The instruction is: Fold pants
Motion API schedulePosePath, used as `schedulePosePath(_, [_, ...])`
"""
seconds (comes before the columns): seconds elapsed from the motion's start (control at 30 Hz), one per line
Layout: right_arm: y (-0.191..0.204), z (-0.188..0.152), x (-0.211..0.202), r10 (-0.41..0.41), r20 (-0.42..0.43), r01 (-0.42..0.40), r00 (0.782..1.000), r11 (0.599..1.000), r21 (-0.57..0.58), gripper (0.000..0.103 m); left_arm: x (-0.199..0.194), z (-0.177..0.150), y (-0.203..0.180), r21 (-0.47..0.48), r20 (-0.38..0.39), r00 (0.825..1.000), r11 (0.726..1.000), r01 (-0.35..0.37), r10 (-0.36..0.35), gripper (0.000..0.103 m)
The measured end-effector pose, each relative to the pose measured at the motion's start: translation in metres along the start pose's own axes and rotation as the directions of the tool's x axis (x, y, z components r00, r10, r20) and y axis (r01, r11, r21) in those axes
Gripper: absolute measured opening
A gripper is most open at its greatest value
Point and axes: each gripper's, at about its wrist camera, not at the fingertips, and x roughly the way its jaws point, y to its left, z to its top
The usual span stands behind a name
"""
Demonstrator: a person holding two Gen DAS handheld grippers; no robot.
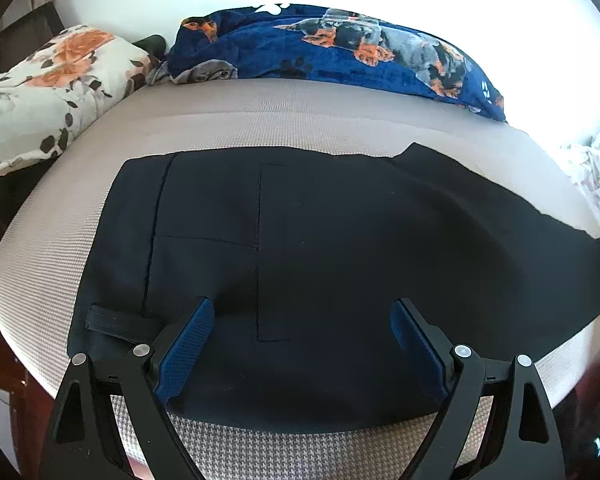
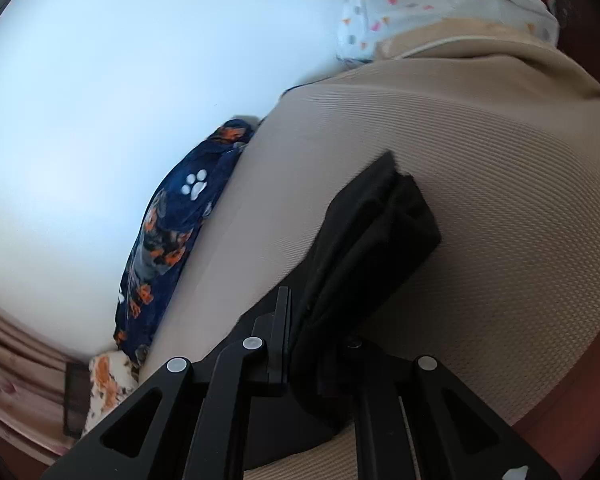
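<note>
Black pants point(image 1: 320, 248) lie flat on a beige textured bed point(image 1: 260, 120), waistband end to the left, legs running off to the right. My left gripper point(image 1: 302, 332) is open, its blue pads point(image 1: 188, 344) hovering over the near edge of the pants by a belt loop point(image 1: 120, 320). In the right wrist view my right gripper point(image 2: 312, 332) is shut on a bunched fold of the pants point(image 2: 372, 240), the leg end, lifted off the bed point(image 2: 480, 160). The right finger is hidden by cloth.
A navy dog-print blanket point(image 1: 340, 56) lies along the far side of the bed against a white wall; it also shows in the right wrist view point(image 2: 172, 232). A floral pillow point(image 1: 48, 92) sits at far left. Patterned bedding point(image 2: 420, 0) lies past the bed's far end.
</note>
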Motion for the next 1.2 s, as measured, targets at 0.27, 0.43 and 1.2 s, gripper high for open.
schedulePosePath(0.27, [0.047, -0.026, 0.018, 0.057, -0.060, -0.062, 0.997, 0.995, -0.081, 0.010, 0.002, -0.002, -0.003, 0.027, 0.007, 0.999, 0.998, -0.053, 0.053, 0.090])
schedulePosePath(0.43, [0.073, -0.051, 0.036, 0.089, -0.119, -0.104, 0.989, 0.987, -0.125, 0.010, 0.002, -0.003, -0.008, 0.053, 0.019, 0.996, 0.995, -0.089, 0.088, 0.090])
schedulePosePath(1.2, [0.098, -0.114, 0.072, 0.111, -0.244, -0.148, 0.963, 0.979, -0.139, 0.010, 0.004, -0.006, -0.008, 0.054, 0.018, 0.995, 0.994, -0.097, 0.096, 0.091])
